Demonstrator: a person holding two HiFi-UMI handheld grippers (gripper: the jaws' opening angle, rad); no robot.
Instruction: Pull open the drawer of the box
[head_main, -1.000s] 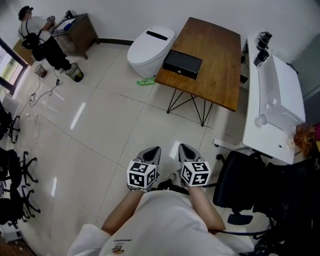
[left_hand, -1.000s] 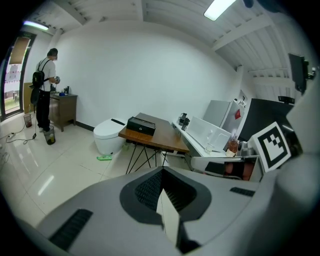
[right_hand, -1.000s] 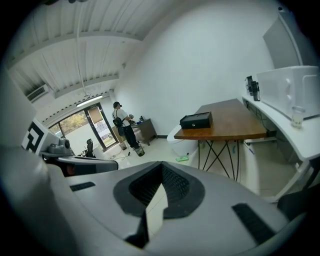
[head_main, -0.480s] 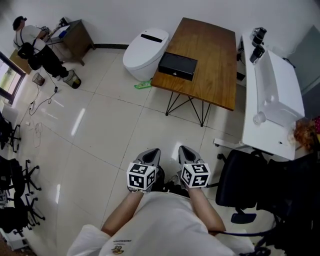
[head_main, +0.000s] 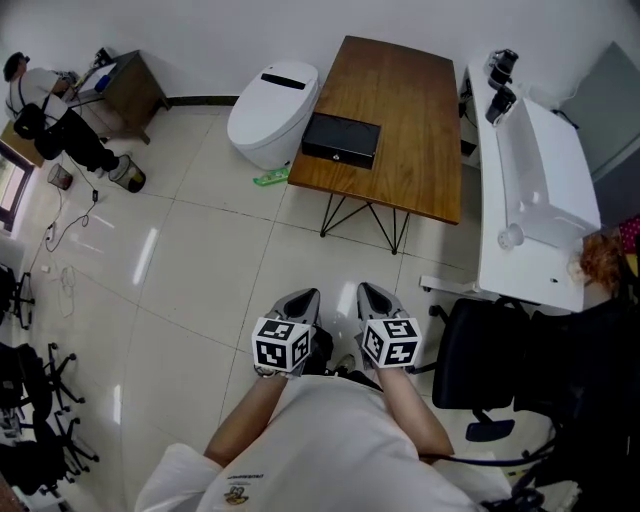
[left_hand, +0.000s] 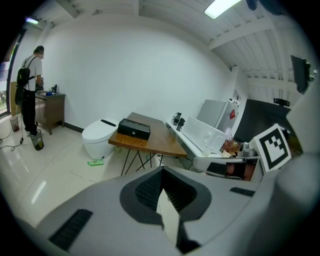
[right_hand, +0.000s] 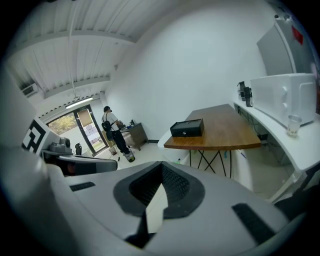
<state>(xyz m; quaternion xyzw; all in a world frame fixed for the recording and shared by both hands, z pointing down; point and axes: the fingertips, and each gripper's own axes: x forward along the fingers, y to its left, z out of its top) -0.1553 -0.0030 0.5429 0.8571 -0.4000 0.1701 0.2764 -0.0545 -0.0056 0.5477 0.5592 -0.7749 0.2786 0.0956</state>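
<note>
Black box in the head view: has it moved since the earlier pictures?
No. The black box keeps its spot at the left edge of the wooden table; box and table shift together in the picture, so the camera moved, not the box.

Box (head_main: 341, 140) on table (head_main: 405, 110), near its left edge. Toilet (head_main: 265, 100) just beside table, on left. Counter (head_main: 535, 205) right of table. Chair (head_main: 480, 345) before counter. Left gripper (head_main: 303, 298), right gripper (head_main: 371, 293) side by side, well apart from table.
</note>
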